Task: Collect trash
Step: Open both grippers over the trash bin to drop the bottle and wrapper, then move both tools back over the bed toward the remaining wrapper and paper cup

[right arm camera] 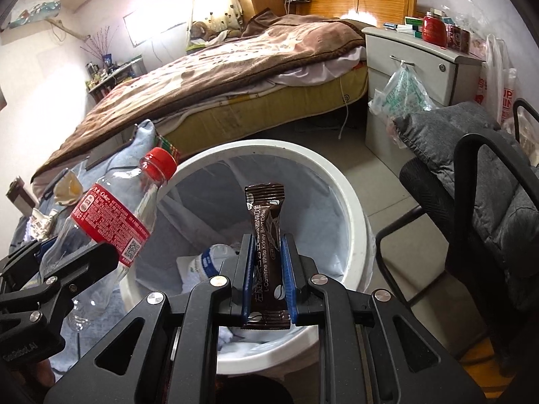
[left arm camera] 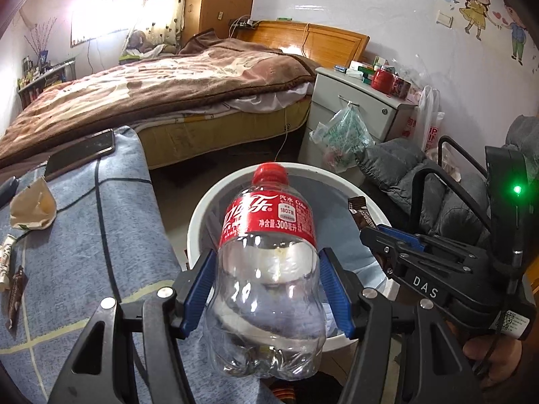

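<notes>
My left gripper (left arm camera: 267, 269) is shut on an empty clear cola bottle (left arm camera: 266, 262) with a red cap and red label, held over the near rim of a white bin (left arm camera: 202, 212). In the right wrist view the same bottle (right arm camera: 111, 222) hangs at the left above the bin's edge. My right gripper (right arm camera: 267, 252) is shut on a brown coffee sachet (right arm camera: 266, 235), upright over the open white bin (right arm camera: 353, 208). The bin has a pale blue liner, and a plastic bottle (right arm camera: 209, 262) lies inside. From the left wrist view the right gripper (left arm camera: 370, 232) shows at the right with the sachet (left arm camera: 362, 213).
A blue cloth surface (left arm camera: 77, 235) at the left carries a crumpled paper cup (left arm camera: 32, 208), small wrappers (left arm camera: 15, 289) and a phone (left arm camera: 81, 153). A black chair with grey padding (right arm camera: 488, 202) stands right of the bin. Behind are a bed (left arm camera: 151, 91) and a white nightstand (left arm camera: 363, 104).
</notes>
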